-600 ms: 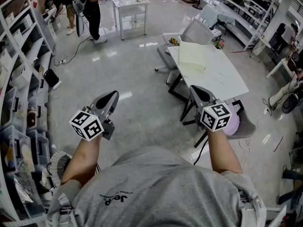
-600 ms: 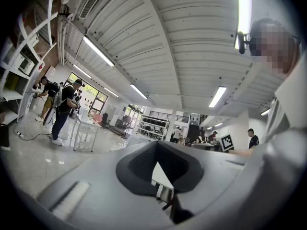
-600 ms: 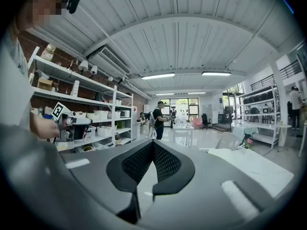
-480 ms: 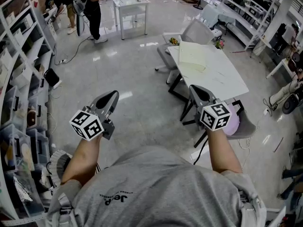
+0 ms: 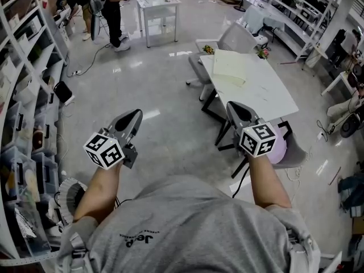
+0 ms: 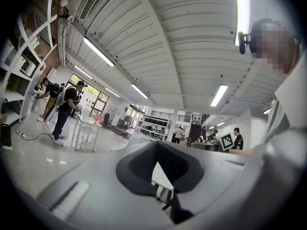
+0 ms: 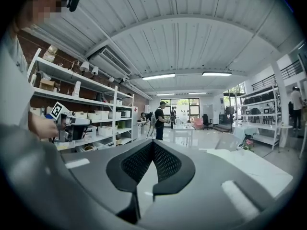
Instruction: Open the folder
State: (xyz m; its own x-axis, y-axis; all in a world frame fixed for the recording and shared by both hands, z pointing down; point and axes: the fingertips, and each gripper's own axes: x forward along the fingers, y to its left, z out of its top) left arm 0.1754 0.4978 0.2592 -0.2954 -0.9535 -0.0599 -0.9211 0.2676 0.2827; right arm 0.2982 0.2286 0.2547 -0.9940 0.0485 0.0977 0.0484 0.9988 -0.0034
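A pale yellow-green folder point(image 5: 230, 67) lies closed on the far end of a white table point(image 5: 267, 92), ahead and to the right in the head view. Both grippers are held out level over bare floor, well short of the folder. The left gripper point(image 5: 135, 116) is shut with nothing in it, and its jaws meet at the tip point(image 6: 156, 145) in the left gripper view. Nearer the table's front corner, the right gripper point(image 5: 232, 107) has its jaws together and empty point(image 7: 153, 142). The white table point(image 7: 254, 169) shows low at the right in the right gripper view.
Grey chairs point(image 5: 236, 38) stand by the table's far side, and a chair with a pink seat point(image 5: 281, 147) is near its front. Storage shelves point(image 5: 23, 95) line the left wall. Far back are a small white table point(image 5: 156, 4) and two standing people point(image 5: 111, 10).
Both grippers stay where they were, shut. The head view has shifted only slightly.
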